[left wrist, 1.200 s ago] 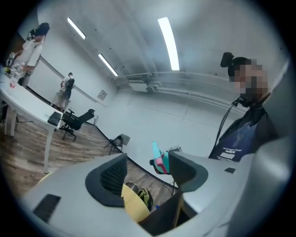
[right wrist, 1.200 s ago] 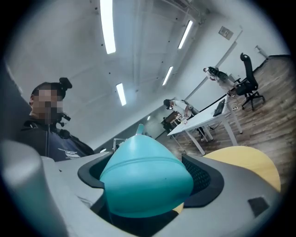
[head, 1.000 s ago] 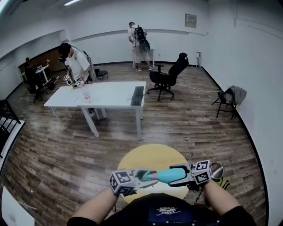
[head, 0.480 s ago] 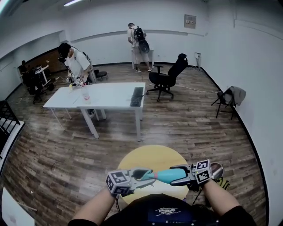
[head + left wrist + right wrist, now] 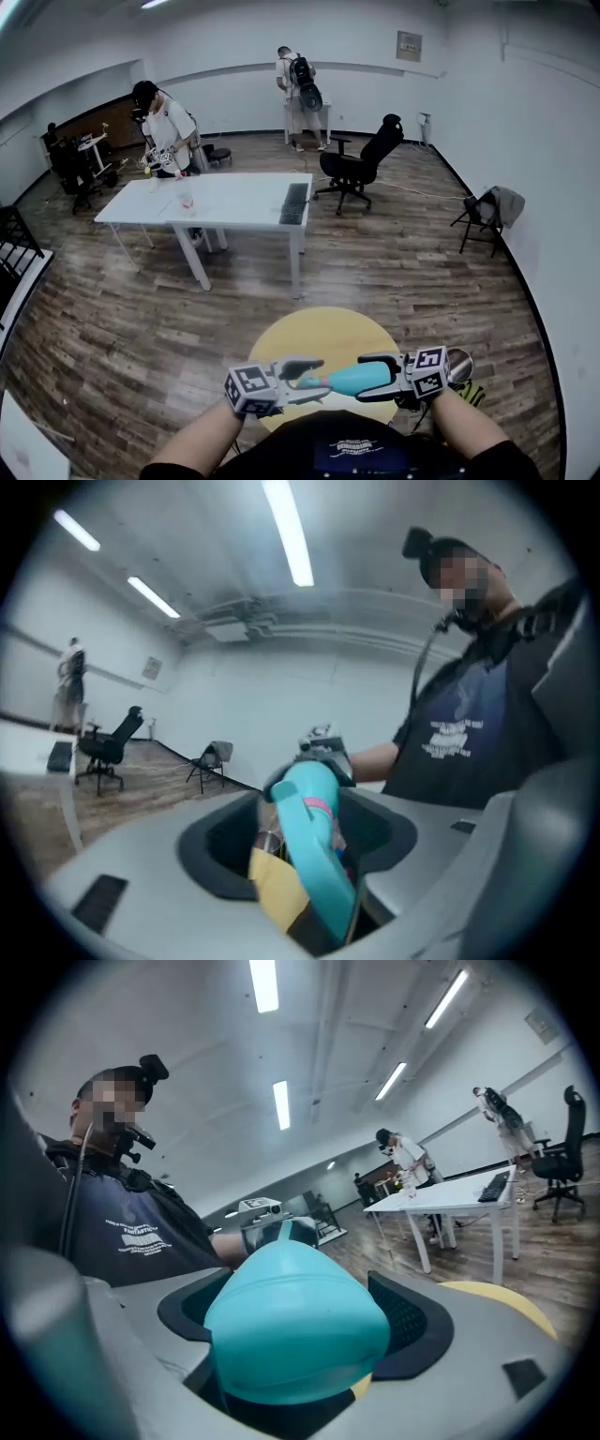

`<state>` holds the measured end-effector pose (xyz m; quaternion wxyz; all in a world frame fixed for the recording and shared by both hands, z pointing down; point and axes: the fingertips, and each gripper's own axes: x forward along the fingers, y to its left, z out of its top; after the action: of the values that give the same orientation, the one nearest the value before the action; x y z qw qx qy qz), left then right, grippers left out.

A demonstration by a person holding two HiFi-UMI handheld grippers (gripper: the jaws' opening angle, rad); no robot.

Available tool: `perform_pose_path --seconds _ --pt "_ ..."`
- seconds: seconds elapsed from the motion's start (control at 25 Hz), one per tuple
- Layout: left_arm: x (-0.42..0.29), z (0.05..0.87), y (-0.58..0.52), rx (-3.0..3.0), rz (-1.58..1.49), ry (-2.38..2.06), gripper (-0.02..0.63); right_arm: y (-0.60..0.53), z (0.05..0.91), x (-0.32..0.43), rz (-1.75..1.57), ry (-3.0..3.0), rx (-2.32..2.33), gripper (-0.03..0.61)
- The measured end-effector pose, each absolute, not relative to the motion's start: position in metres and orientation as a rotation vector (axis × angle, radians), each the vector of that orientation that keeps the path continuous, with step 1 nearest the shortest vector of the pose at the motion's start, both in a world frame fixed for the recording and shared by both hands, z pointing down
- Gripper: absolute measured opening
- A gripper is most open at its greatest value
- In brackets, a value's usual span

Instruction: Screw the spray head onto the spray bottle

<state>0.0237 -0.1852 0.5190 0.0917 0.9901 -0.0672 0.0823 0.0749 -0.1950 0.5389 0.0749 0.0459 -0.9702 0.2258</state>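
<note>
In the head view the right gripper is clamped on the body of the teal spray bottle, which lies level above the yellow round table; the spray head juts past its tips into the left gripper. In the left gripper view the jaws have just been opening and now stand apart, the head between them with both pads clear of it; I judge this a release to take a fresh bite between turns; the next bite is best taken on the head's neck end, nearest the bottle, not on the trigger lever, and square to the bottle's axis so that the thread does not cross. In the right gripper view the bottle's base fills the jaws, gripped; this hand should hold firm without rolling; how far the head is seated cannot be told.
</note>
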Motion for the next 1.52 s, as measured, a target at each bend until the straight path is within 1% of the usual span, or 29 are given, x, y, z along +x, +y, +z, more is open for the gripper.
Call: perform_pose_path --seconds 0.04,0.12,0.24,0.28,0.32,0.36,0.44,0.52,0.56,0.64,0.72,0.8,0.88,0.96,1.0,1.08,1.12,1.2,1.32,1.4,1.48,1.52 --pt "0.034 0.52 -0.176 3.035 0.336 -0.143 0.24 -0.194 0.536 0.066 0.671 -2.904 0.087 0.465" --pt "0.041 0.521 -0.157 3.204 0.503 -0.043 0.218 -0.186 0.536 0.06 0.712 -2.877 -0.02 0.466" --pt "0.041 0.535 -0.136 3.362 0.845 0.12 0.215 -0.157 0.562 0.058 0.771 -2.763 -0.175 0.466" --pt "0.041 0.539 -0.133 3.374 0.923 0.157 0.215 -0.152 0.569 0.058 0.794 -2.742 -0.203 0.465" --pt "0.042 0.541 -0.133 3.367 0.939 0.172 0.215 -0.151 0.572 0.059 0.822 -2.742 -0.216 0.465" --pt "0.042 0.54 -0.134 3.342 0.896 0.164 0.215 -0.153 0.57 0.059 0.854 -2.76 -0.214 0.465" --pt "0.042 0.53 -0.143 3.246 0.698 0.079 0.218 -0.163 0.558 0.058 0.92 -2.826 -0.165 0.463" --pt "0.034 0.52 -0.163 3.13 0.491 -0.101 0.249 -0.177 0.548 0.063 0.952 -2.892 -0.073 0.463" --pt "0.025 0.516 -0.175 3.072 0.392 -0.207 0.267 -0.183 0.546 0.069 0.958 -2.916 -0.014 0.463" --pt "-0.002 0.506 -0.196 2.933 0.171 -0.382 0.284 -0.194 0.549 0.09 0.979 -2.943 0.13 0.463" --pt "-0.031 0.502 -0.206 2.809 0.007 -0.477 0.304 -0.2 0.556 0.119 1.014 -2.949 0.27 0.463" --pt "-0.048 0.511 -0.205 2.79 0.025 -0.532 0.304 -0.202 0.564 0.14 1.044 -2.935 0.354 0.463" --pt "-0.045 0.523 -0.199 2.859 0.16 -0.537 0.304 -0.199 0.567 0.143 1.038 -2.912 0.353 0.463" --pt "-0.023 0.532 -0.191 2.964 0.302 -0.46 0.315 -0.191 0.566 0.127 0.96 -2.88 0.276 0.463" --pt "-0.006 0.534 -0.184 3.011 0.353 -0.385 0.33 -0.186 0.564 0.113 0.903 -2.862 0.222 0.463" --pt "0.03 0.534 -0.164 3.115 0.442 -0.179 0.337 -0.18 0.557 0.085 0.826 -2.845 0.107 0.463" --pt "0.042 0.535 -0.152 3.187 0.504 -0.076 0.232 -0.179 0.552 0.075 0.832 -2.85 0.053 0.463" --pt "0.05 0.539 -0.134 3.332 0.673 0.059 0.198 -0.176 0.547 0.071 0.916 -2.863 -0.03 0.462" --pt "0.052 0.544 -0.118 3.504 0.903 0.22 0.184 -0.164 0.558 0.074 1.036 -2.824 -0.112 0.46" --pt "0.057 0.546 -0.117 3.615 1.055 0.288 0.153 -0.17 0.565 0.075 1.149 -2.813 -0.126 0.46" --pt "0.061 0.542 -0.123 3.641 1.082 0.272 0.118 -0.179 0.565 0.077 1.265 -2.832 -0.121 0.46" --pt "0.061 0.537 -0.128 3.618 1.019 0.222 0.11 -0.182 0.564 0.078 1.292 -2.85 -0.112 0.459"
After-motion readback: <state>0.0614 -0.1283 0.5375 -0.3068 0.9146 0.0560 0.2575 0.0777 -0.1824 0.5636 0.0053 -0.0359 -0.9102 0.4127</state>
